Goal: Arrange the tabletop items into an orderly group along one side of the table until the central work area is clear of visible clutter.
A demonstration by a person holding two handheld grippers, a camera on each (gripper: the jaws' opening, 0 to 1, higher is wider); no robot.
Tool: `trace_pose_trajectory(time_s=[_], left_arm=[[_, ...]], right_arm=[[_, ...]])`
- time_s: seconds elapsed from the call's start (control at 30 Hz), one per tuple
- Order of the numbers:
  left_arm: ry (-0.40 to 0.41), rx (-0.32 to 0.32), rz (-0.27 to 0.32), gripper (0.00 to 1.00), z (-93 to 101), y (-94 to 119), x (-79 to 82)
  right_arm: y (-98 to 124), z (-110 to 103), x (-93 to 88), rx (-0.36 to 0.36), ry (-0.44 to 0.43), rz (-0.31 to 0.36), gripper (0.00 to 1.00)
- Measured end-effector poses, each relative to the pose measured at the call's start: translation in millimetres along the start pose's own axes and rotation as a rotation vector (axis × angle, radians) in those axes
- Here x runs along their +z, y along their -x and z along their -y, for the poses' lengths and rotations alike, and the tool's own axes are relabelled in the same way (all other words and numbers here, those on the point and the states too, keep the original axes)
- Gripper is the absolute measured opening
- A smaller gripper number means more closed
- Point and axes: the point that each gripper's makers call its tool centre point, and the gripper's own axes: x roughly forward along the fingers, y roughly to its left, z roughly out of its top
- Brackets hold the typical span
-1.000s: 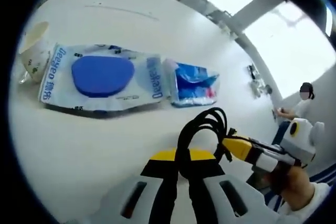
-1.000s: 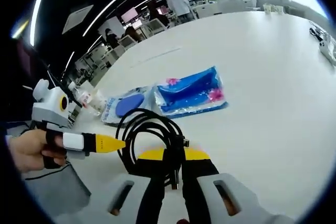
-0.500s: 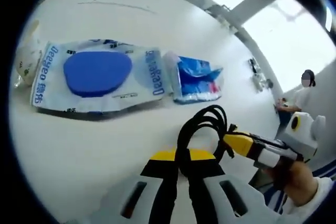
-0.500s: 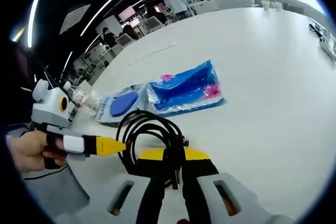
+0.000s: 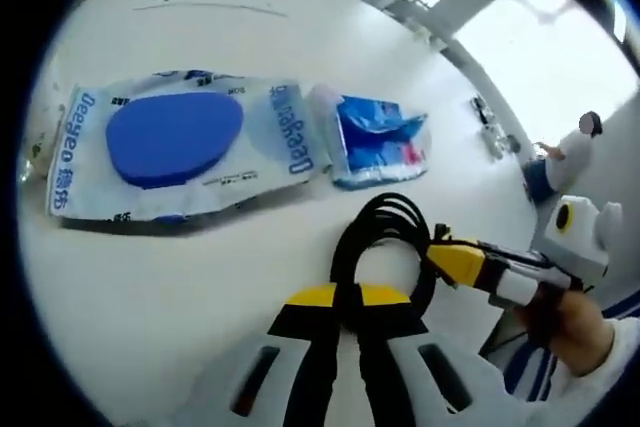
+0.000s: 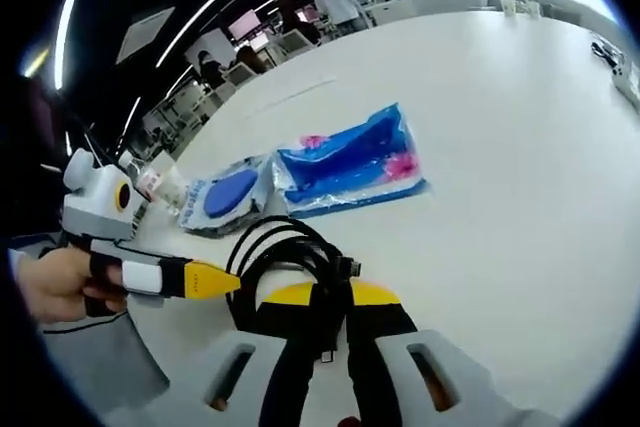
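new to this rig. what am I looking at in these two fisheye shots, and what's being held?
There is no robot here. A person holds a two-fingered gripper in each hand, and a fisheye camera rides on each one, looking forward along its fingers.

In the left gripper view, the left gripper is closed on a coiled black cable; the right gripper comes in from the right. In the right gripper view, the right gripper grips the same coil, and the left gripper shows on the left.

On the white table lie a clear packet holding a blue oval pad and, beside it, a blue plastic pack.
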Motion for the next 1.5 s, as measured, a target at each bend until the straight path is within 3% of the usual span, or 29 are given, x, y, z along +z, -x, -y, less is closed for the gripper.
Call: trace_pose_trajectory(time_s=[0.2, 0.63, 0.83, 0.9, 0.93, 1.07, 1.23, 1.37, 1.5], left_arm=[[-0.007, 0.002, 0.015, 0.01, 0.8, -2, 2.4], [-0.017, 0.009, 0.028, 0.01, -0.5, -2, 2.2], [-0.056, 0.037, 0.059, 0.05, -0.3, 1, 1.1], [-0.058, 0.029, 0.065, 0.11, 0.2, 2, 2.1], [-0.058, 0.015, 0.066, 0.16, 4.8, 4, 1.5], [-0.115, 0.025, 0.111, 0.46, 7.1, 12, 8.2], [-0.21, 0.015, 0.105, 0.49, 11.5, 26, 4.7], [-0.288, 0.003, 0.103, 0.65, 14.1, 42, 1.7], [-0.277, -0.008, 0.108, 0.82, 14.3, 58, 3.0]], right_arm=[[-2, 4, 0.4, 0.012, -0.035, 0.022, 0.07], [-4, 3, 0.9, 0.014, -0.009, 0.02, 0.08], [-2, 5, 1.8, -0.005, 0.086, 0.04, 0.15], [-1, -4, -0.1, 0.041, 0.125, 0.04, 0.29], [1, -9, 5.6, 0.061, 0.138, 0.083, 0.36], [11, -20, 8.8, 0.085, 0.189, 0.114, 0.51], [22, -27, 11.0, 0.112, 0.222, 0.142, 0.6], [33, -27, 7.4, 0.124, 0.228, 0.137, 0.67], [46, -26, 10.3, 0.12, 0.254, 0.171, 0.69]])
